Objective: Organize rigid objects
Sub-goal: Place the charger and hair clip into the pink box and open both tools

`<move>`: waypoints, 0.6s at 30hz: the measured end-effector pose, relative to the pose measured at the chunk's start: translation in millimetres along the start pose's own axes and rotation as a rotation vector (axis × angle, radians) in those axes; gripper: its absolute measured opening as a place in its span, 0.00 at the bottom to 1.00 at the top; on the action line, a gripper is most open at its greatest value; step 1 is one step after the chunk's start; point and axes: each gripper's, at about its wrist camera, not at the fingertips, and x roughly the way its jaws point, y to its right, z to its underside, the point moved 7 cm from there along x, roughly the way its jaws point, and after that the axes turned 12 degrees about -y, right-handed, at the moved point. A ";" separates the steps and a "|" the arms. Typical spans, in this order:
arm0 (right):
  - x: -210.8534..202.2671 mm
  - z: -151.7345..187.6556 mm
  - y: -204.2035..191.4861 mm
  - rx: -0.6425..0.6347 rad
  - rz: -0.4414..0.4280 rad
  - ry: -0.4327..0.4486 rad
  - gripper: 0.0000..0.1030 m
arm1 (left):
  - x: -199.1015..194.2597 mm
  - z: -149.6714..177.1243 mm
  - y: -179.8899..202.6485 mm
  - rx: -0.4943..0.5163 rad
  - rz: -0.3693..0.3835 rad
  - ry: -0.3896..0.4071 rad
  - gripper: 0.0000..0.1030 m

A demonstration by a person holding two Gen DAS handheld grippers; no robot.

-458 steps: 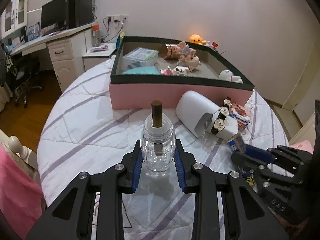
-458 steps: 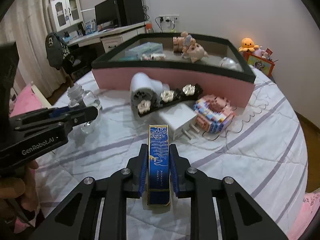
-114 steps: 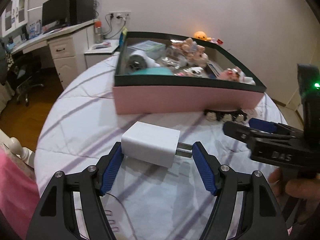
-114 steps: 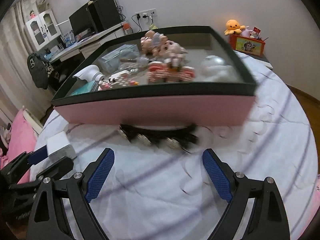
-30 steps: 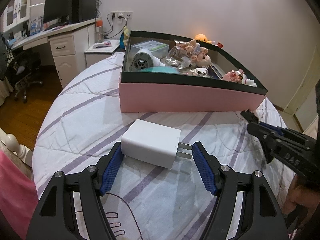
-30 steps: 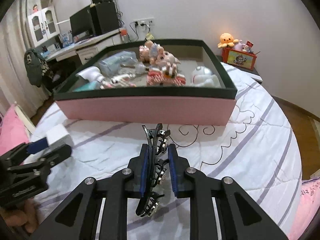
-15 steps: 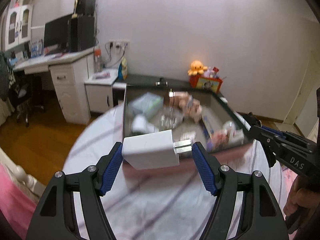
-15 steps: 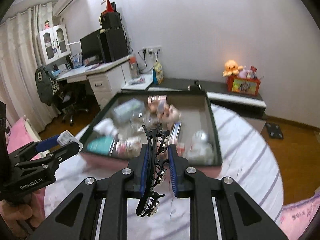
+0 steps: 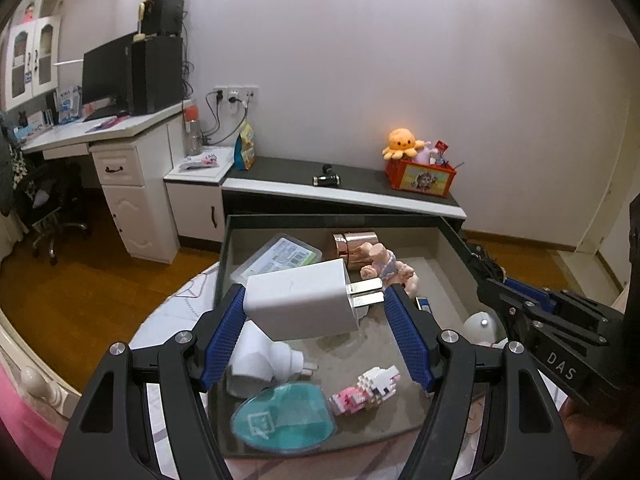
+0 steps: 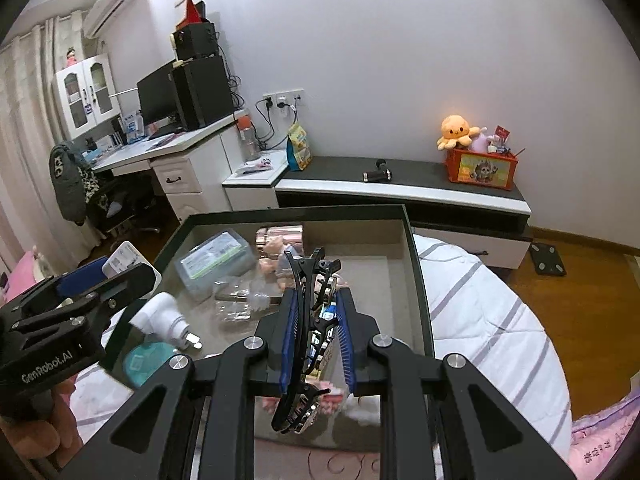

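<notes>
My left gripper [image 9: 314, 312] is shut on a white plug adapter [image 9: 300, 304], prongs pointing right, held above the open box [image 9: 224, 248]. It also shows at the left of the right wrist view [image 10: 100, 276]. My right gripper [image 10: 316, 320] is shut on a black hair clip [image 10: 308, 320] with pale flowers, held upright over the box's near right part [image 10: 416, 280]. The right gripper also shows at the right of the left wrist view [image 9: 504, 292].
The box holds a white rounded device [image 9: 256, 364], a teal oval case [image 9: 280, 416], a pink-and-white block toy [image 9: 364, 392], a clear plastic case [image 9: 276, 260], a copper cylinder [image 9: 356, 244] and figurines [image 9: 384, 268]. Beyond stand a low bench [image 9: 340, 188] and a desk [image 9: 100, 132].
Both grippers have risen from the bed and moved forward over the box with their loads. One second ago the adapter and clip were low, in front of the box's pink wall.
</notes>
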 end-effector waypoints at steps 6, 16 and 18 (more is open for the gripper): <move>9.4 -0.5 11.2 0.055 0.006 0.004 0.50 | 13.7 0.4 6.9 0.010 -0.016 -0.021 0.73; -18.1 0.9 5.1 0.069 0.004 0.072 0.86 | -35.1 7.1 -1.3 -0.002 -0.068 0.087 1.00; -26.8 3.1 1.0 0.065 -0.012 0.082 0.87 | -43.6 10.7 -2.1 0.000 -0.078 0.096 1.00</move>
